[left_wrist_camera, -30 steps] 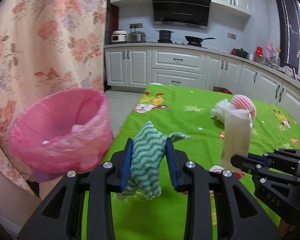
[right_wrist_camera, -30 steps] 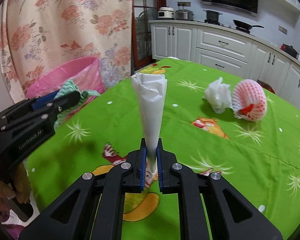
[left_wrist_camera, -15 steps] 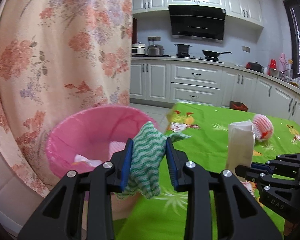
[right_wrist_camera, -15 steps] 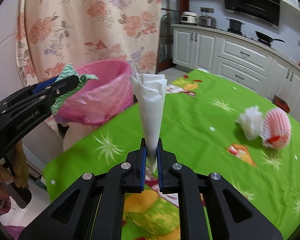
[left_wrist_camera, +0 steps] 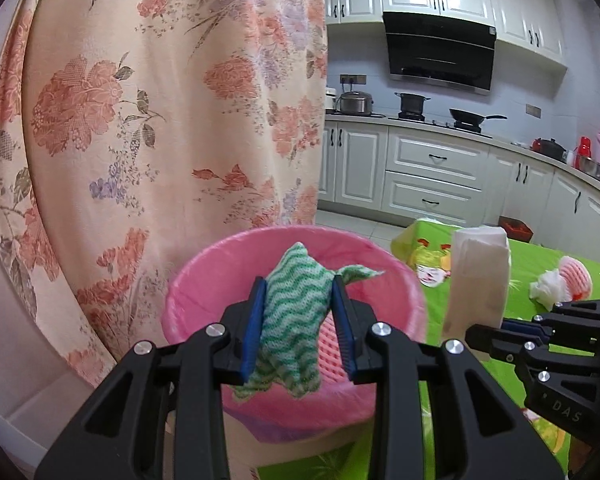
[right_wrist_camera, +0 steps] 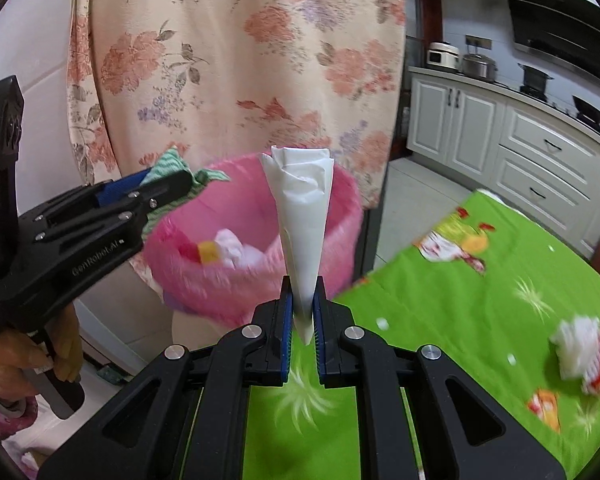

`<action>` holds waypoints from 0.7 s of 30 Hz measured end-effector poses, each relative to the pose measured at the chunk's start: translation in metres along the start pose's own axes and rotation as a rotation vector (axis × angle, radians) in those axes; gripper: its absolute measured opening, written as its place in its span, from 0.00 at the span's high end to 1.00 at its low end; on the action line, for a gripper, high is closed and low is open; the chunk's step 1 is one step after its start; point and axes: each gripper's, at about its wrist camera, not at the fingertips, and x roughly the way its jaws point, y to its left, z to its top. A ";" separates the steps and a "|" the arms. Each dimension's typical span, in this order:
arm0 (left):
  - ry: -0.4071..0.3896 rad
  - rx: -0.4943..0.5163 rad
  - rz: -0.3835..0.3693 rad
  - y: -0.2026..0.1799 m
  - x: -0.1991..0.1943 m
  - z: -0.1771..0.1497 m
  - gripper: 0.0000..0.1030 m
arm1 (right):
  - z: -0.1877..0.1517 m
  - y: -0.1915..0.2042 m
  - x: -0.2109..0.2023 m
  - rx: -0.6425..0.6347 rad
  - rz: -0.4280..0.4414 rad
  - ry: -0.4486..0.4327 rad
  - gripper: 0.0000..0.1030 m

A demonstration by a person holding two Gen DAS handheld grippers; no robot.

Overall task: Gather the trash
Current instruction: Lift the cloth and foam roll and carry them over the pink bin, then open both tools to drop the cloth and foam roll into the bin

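The left gripper (left_wrist_camera: 298,320) is clamped on a bunched green-and-white zigzag cloth (left_wrist_camera: 294,320), which is pinched between the blue pads (left_wrist_camera: 254,330) and is seen in front of the mouth of the pink bin (left_wrist_camera: 204,280); whether the cloth is directly above the opening cannot be told. The bin is lined with a pink bag, and a white crumple (right_wrist_camera: 234,246) and a red-and-yellow scrap (right_wrist_camera: 204,252) are seen lying inside it. The right gripper (right_wrist_camera: 302,320) is pressed shut on the narrow lower end of a white paper cone (right_wrist_camera: 302,216), which is held upright with its wide, folded top uppermost, in front of the bin's near rim in the right wrist view. In that view the left gripper (right_wrist_camera: 168,192) is seen at the left, held by a hand (right_wrist_camera: 28,356), with the cloth (right_wrist_camera: 168,168) projecting beyond its fingertips beside the bin's rim. The bin is placed off the corner of the table (right_wrist_camera: 460,320), which is covered with a bright green printed cloth. Well along that surface, towards its right edge, a crumpled white tissue (left_wrist_camera: 546,290) is seen lying against a pink foam fruit net (left_wrist_camera: 576,278). A floral curtain (left_wrist_camera: 160,100) is hung behind the bin, and white kitchen cabinets (left_wrist_camera: 432,168) are seen beyond the table.
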 end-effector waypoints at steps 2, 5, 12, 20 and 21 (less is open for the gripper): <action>0.001 -0.008 0.004 0.006 0.007 0.007 0.69 | 0.012 0.001 0.008 -0.001 0.013 -0.009 0.90; -0.007 -0.021 0.017 0.012 0.013 0.015 0.69 | 0.029 0.001 0.016 0.011 0.036 -0.025 0.90; -0.005 -0.044 0.051 0.024 0.031 0.024 0.65 | 0.054 0.002 0.041 0.008 0.067 -0.021 0.89; 0.004 -0.093 0.126 0.044 0.040 0.021 0.37 | 0.048 -0.001 0.056 0.016 0.045 -0.007 0.45; -0.005 -0.095 0.135 0.044 0.039 0.020 0.31 | 0.046 -0.002 0.054 0.021 0.044 -0.009 0.45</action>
